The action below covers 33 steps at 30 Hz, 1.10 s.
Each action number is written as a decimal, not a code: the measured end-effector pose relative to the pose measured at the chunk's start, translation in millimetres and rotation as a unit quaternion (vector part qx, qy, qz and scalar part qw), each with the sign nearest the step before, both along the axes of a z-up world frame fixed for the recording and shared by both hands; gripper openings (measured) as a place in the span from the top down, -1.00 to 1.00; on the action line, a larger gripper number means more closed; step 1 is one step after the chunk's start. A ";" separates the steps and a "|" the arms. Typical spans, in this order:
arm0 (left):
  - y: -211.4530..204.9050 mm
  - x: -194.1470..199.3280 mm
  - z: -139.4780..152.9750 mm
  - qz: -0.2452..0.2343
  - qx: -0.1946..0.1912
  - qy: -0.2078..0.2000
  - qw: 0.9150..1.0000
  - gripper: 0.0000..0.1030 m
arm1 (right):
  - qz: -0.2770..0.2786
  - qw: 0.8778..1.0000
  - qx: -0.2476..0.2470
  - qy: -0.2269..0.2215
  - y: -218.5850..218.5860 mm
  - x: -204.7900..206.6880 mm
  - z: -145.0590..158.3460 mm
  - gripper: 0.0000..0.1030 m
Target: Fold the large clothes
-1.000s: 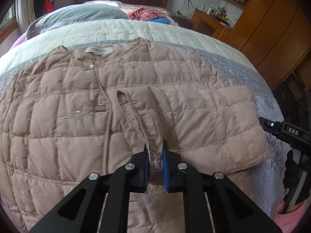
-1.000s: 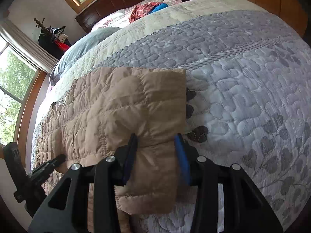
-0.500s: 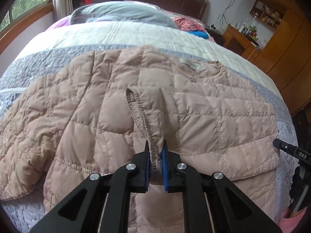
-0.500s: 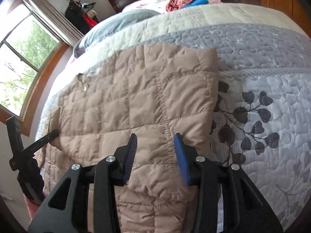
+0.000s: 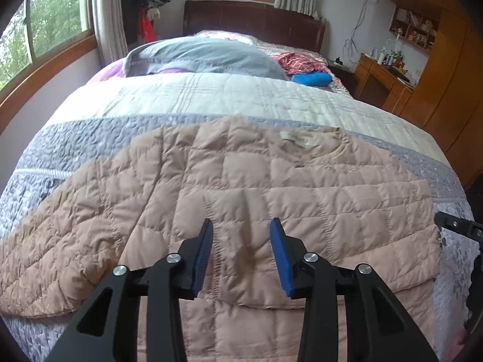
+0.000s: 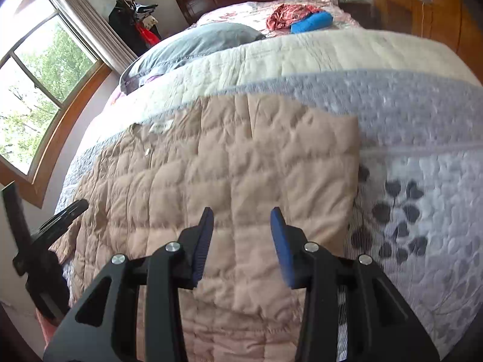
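Both grippers up off the jacket, nothing pinched.

From my seat, the left gripper has its jaws opening with nothing between them; the pink quilted jacket lies flat on the bed just below and ahead of it, one sleeve folded across the front. My right gripper is parted too, hovering over the jacket's right side near its folded edge. That view's a bit smeared, so I can't swear the blue pads clear the fabric, but it looks loose.
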<state>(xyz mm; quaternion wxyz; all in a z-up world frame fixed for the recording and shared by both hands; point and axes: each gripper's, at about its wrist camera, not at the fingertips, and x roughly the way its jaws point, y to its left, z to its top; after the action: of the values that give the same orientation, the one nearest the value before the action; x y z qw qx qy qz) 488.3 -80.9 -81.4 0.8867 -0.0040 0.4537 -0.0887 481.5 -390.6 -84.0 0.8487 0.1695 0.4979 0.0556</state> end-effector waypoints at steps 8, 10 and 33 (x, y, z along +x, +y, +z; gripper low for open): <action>-55.7 39.0 -50.0 -0.030 0.033 0.073 0.996 0.20 | -0.036 0.997 -0.016 0.059 -8.7 64.6 -44.5 0.27; -55.4 43.3 -59.2 -0.032 0.030 0.073 0.996 0.19 | -0.039 0.997 0.005 0.066 -13.7 66.5 -56.9 0.27; -44.1 -14.2 -65.5 -0.051 0.071 0.053 0.995 0.12 | 0.029 0.998 -0.009 0.052 17.0 -30.1 -60.1 0.23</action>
<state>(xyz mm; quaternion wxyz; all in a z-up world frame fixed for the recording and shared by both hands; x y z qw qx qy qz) 474.0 -125.0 -146.9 0.8539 0.0776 0.5046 -0.1011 451.4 -373.6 -144.1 0.8212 0.1500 0.5465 0.0669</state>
